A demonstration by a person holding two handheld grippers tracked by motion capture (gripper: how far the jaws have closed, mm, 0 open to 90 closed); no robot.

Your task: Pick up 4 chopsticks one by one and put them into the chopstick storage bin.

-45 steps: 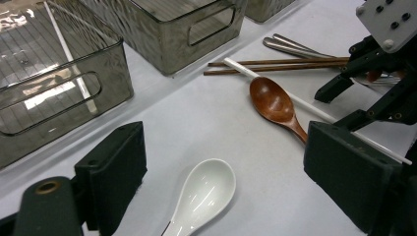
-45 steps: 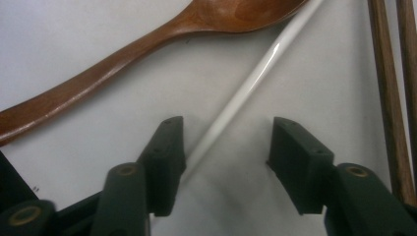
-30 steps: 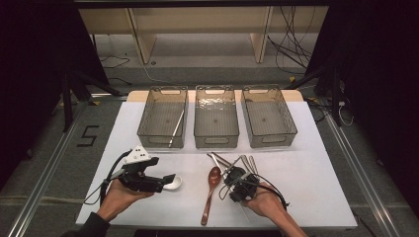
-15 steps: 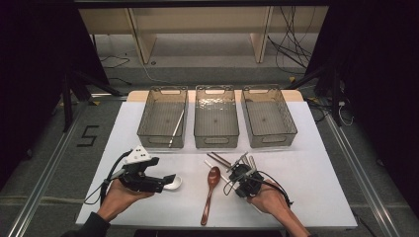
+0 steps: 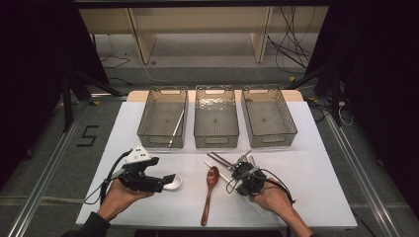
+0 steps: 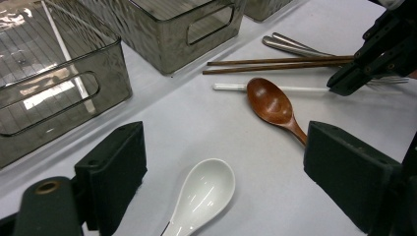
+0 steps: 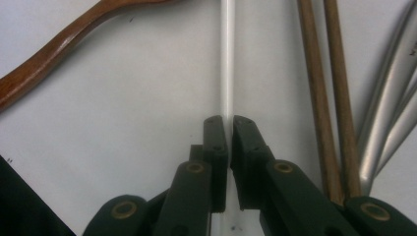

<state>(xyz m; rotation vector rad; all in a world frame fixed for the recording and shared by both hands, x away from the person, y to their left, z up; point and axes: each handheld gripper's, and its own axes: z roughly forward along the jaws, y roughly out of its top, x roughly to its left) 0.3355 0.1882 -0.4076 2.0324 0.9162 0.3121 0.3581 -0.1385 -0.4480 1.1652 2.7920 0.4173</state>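
A thin white chopstick [image 7: 227,59] lies on the white table [image 5: 316,187], and my right gripper [image 7: 228,125] is shut on it; its jaws have just been closing around it. In the high view this gripper [image 5: 236,174] sits right of the wooden spoon [image 5: 210,190], over the white chopstick [image 5: 215,168]. My left gripper [image 6: 228,162] stands open, low over a white ceramic spoon [image 6: 201,196] that rests on the table between the jaws, untouched. In the high view the left gripper [image 5: 165,181] is at the front left.
Three clear bins [image 5: 148,134] [image 5: 216,143] [image 5: 291,133] stand in a row at the back; the left one holds a white chopstick [image 5: 175,129]. Two brown chopsticks [image 7: 324,88] and metal cutlery [image 7: 388,118] lie right beside the right gripper.
The right gripper has shifted a little up and left onto the white chopstick and its jaws have closed on it. The left hand has kept still.
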